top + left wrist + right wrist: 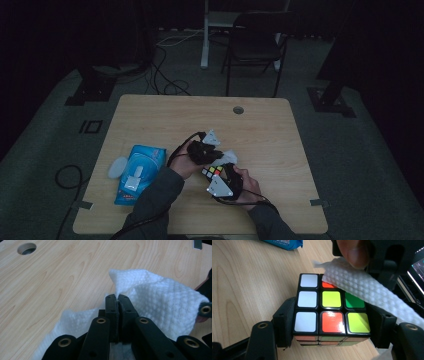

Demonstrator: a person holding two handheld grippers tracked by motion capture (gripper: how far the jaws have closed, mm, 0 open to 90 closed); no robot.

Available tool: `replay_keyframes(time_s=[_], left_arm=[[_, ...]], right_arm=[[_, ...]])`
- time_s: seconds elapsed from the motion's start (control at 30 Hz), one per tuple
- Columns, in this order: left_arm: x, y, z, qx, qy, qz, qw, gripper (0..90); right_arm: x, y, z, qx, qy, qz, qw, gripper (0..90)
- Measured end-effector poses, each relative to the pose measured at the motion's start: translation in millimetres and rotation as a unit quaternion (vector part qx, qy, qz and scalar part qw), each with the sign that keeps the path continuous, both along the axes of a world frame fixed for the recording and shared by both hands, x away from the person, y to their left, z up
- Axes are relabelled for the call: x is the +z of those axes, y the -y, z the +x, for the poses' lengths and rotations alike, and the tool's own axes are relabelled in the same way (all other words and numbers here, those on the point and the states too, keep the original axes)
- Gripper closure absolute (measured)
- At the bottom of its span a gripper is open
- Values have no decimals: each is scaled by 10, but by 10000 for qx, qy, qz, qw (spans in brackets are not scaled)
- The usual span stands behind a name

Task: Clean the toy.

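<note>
Right gripper view: cube [331,312] corner under wipe [372,291].

- No text, label, brand, number or sign can be read.
- The blue plastic wipes packet [139,172], near the left edge of the light wooden table [260,125], carries print too small and dim to make out.
</note>
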State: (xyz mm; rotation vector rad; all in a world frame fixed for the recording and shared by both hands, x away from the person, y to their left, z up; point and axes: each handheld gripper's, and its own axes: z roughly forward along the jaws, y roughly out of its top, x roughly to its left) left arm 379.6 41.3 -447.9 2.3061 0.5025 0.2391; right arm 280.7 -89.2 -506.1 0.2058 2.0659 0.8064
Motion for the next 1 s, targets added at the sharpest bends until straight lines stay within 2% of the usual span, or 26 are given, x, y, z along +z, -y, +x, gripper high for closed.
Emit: replay_keyframes(time_s=[0.1, 0.2, 0.67, 0.93, 1.0], left_arm=[[5, 2, 2, -46, -12, -11, 10000, 881], [3, -2, 13, -39, 18, 139, 9999, 881], [-47, -41, 120, 157, -70, 266, 9995, 881], [-1, 15, 66, -85, -20, 276, 9996, 881], [9, 31, 52, -127, -32, 216, 9997, 881]], right_arm=[[-5, -6, -10, 2, 46, -25, 10000, 339], [-5, -9, -14, 18, 70, -15, 10000, 339], [6, -27, -32, 64, 122, -53, 9999, 339], [6, -22, -30, 39, 136, -34, 9999, 339], [8, -19, -30, 30, 141, -34, 9999, 339]])
